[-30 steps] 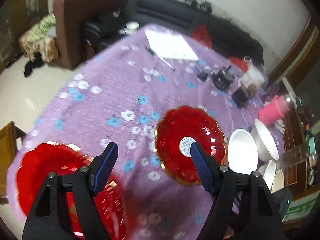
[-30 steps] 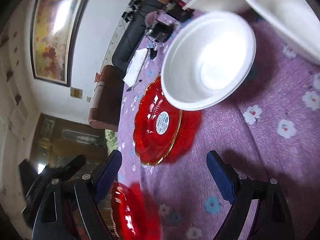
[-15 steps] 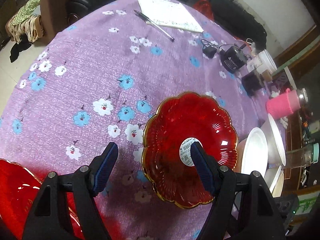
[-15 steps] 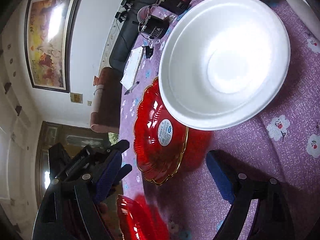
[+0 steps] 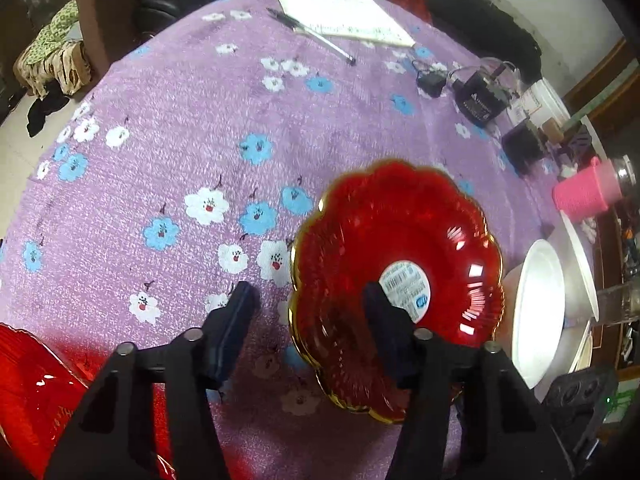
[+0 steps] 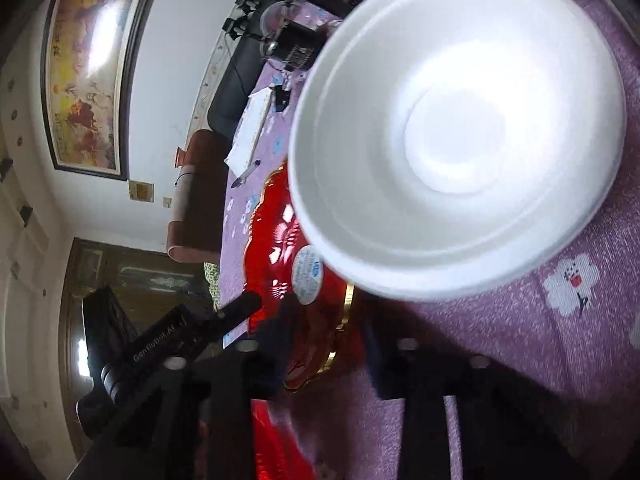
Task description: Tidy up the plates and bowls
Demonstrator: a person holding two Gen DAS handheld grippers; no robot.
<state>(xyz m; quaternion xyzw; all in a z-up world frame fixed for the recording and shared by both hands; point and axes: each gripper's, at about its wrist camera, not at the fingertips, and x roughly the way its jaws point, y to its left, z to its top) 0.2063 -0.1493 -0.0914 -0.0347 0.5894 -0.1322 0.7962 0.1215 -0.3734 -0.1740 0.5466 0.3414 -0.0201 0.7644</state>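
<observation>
While closing, left hand-held gripper (image 5: 308, 300) astride red plate (image 5: 400, 264) rim (unpinched).

left gripper (image 5: 308, 304) lower, jaws closing astride rim of red plate (image 5: 400, 240) | right gripper (image 6: 320, 320) nearer white bowl (image 6: 460, 128), jaws closing, bowl rim just ahead

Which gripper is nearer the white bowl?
Right. The right gripper sits just below the white bowl, jaws closing around its near rim. The left gripper straddles the red plate rim beside it.
</observation>
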